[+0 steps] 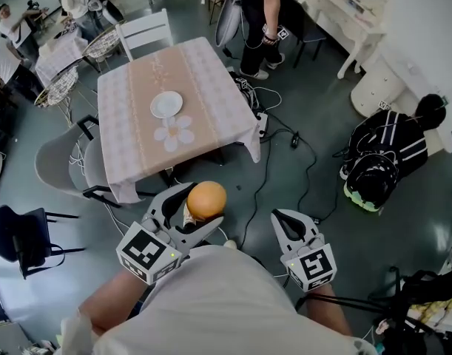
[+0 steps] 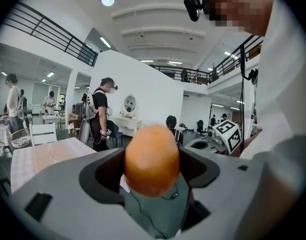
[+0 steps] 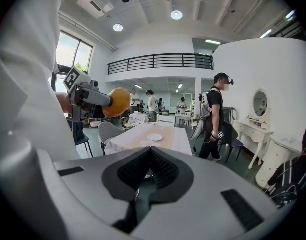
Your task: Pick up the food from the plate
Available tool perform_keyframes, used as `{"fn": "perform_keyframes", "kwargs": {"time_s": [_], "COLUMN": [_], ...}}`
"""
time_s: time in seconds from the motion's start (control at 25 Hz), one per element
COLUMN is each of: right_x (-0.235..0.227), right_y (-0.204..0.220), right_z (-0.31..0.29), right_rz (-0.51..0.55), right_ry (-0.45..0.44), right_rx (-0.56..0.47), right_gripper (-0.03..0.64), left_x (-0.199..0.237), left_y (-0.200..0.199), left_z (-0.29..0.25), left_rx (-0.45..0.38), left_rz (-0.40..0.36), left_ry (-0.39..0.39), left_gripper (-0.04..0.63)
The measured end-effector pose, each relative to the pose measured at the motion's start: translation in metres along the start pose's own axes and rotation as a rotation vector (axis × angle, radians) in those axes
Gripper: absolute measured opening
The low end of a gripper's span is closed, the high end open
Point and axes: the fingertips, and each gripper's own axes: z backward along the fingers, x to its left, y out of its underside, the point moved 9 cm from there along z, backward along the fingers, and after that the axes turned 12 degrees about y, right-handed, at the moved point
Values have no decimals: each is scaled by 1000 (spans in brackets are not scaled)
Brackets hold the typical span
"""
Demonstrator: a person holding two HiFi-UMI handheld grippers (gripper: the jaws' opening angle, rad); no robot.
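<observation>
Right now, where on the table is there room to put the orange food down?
Lots of room. The tablecloth is bare right of the white plate, beyond it toward the white chair, and nearer than the flower mat. The plate is empty too. On the right, cables crowd the floor.

We see a table (image 1: 211,145) under a checked cloth (image 1: 126,102) with a plain band down the middle. On the cloth sit a white plate (image 1: 166,104) near the centre and a flower-shaped mat (image 1: 174,133) just beside it (touching or not, we can't tell). On the grey floor (image 1: 307,109), cables (image 1: 268,135) run beside the table, a backpack (image 1: 381,157) lies well apart, and a chair (image 1: 59,161) stands at the table's side.
</observation>
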Motion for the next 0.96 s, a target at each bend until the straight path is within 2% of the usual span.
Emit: {"fn": "perform_keyframes", "kwargs": {"time_s": [0.96], "right_x": [-9], "right_y": [3], "right_z": [-25], "right_rz": [5], "right_ry": [-41], "right_rx": [34], "right_gripper": [12], "left_x": [25], "left_y": [4], "left_z": [-10], "left_rx": [12], "left_rz": [19], "left_ry": [-28], "left_gripper": [345]}}
